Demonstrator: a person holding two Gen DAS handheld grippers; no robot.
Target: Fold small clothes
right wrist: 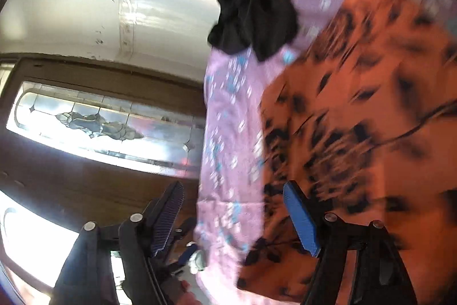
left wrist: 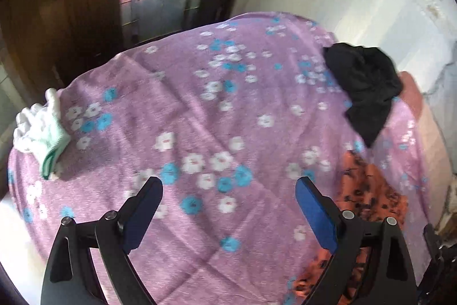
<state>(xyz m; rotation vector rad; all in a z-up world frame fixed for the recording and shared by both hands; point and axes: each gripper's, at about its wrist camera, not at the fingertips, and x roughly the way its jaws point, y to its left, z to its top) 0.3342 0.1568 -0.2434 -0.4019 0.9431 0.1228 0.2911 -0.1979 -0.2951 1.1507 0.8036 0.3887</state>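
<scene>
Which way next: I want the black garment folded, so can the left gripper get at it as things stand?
Probably yes: the left gripper is open and empty, and only bare floral sheet lies between it and the black garment.

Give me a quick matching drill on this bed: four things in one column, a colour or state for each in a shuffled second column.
1 crumpled garment
2 small cloth
3 patterned garment
4 left gripper

A orange with dark marks
B open, nothing between its fingers
C black
D white and mint, at the sheet's edge

Pairs: 1-C, 2-D, 3-A, 4-B
</scene>
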